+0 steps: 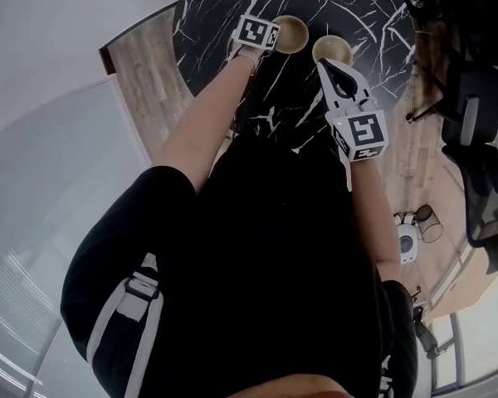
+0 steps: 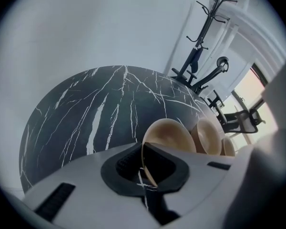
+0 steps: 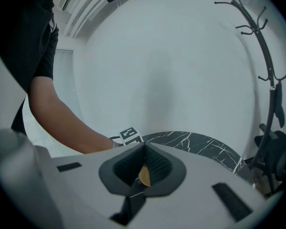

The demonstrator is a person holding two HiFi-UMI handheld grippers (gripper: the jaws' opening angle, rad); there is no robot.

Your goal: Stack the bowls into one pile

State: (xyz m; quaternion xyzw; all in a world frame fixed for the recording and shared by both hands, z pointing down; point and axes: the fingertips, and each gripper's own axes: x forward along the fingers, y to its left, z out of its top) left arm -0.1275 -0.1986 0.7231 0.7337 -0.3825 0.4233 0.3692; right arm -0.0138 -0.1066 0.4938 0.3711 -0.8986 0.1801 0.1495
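Observation:
On the round black marble table (image 1: 232, 7) stand two tan bowls side by side. My left gripper (image 2: 145, 171) points steeply down and is shut on the near rim of the left bowl (image 2: 169, 135) (image 1: 292, 31); the thin rim runs between its pads. The right bowl (image 1: 332, 48) (image 2: 210, 136) stands just beside it, with a sliver of a third tan rim (image 2: 228, 147) behind. My right gripper (image 1: 332, 66) (image 3: 142, 173) reaches to the right bowl and is shut on its tan edge (image 3: 144, 176). The left gripper's marker cube (image 3: 129, 136) shows beyond the right jaws.
A black coat stand (image 3: 269, 80) and office chairs (image 1: 481, 172) stand to the right of the table. A white wall lies beyond the table's far edge (image 2: 119, 68). A small white device (image 1: 407, 243) sits on the wooden floor. The person's body hides the near table edge.

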